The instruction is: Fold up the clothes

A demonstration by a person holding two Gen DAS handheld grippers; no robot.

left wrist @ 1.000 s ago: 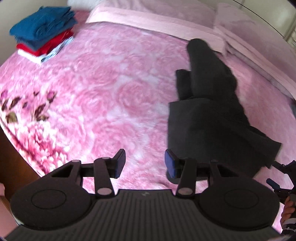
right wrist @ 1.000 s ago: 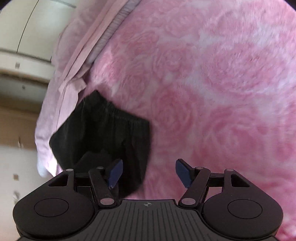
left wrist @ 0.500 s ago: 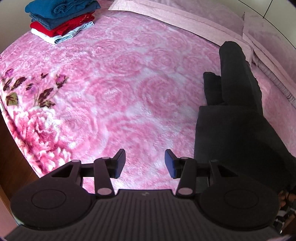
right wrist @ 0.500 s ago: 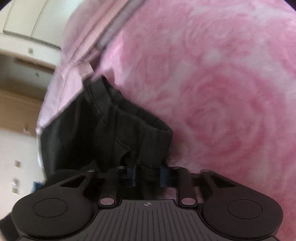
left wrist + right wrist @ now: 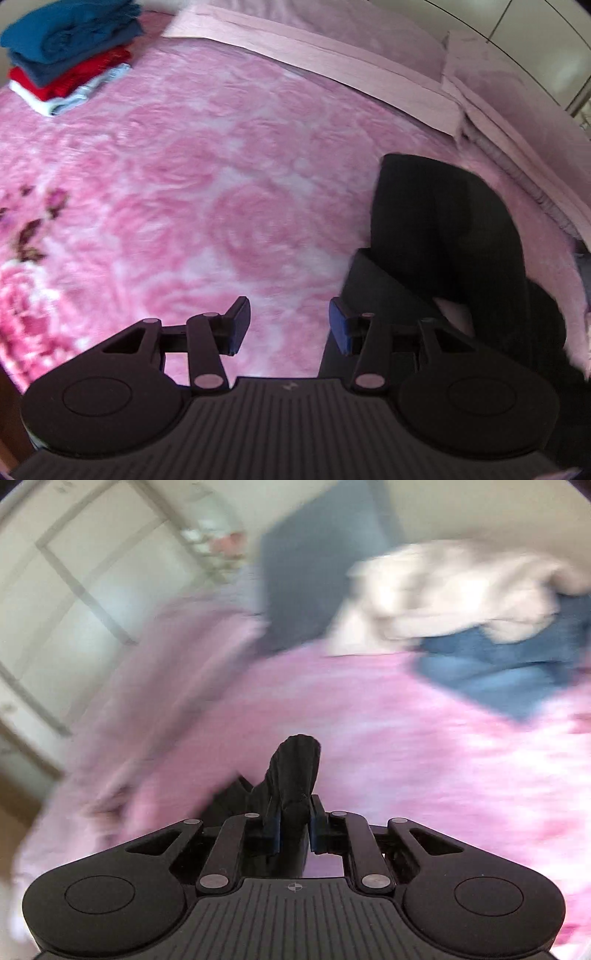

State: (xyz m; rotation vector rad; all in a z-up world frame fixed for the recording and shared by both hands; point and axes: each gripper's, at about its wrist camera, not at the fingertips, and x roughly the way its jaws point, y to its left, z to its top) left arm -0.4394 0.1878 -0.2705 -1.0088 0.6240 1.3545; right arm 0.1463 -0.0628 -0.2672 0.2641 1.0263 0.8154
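Black garment pinched in right claw; left claw spread wide, holding nothing.

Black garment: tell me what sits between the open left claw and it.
Nothing visible does. The left claw hovers open over bare pink blanket, and the black garment lies just to its right, beside the right finger. The right claw already grips one end.

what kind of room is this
Most likely a bedroom at home. The work surface is a bed spread with a pink rose-patterned blanket and pink pillows along its head. A stack of folded clothes sits in one corner, and the right gripper pinches a black garment.
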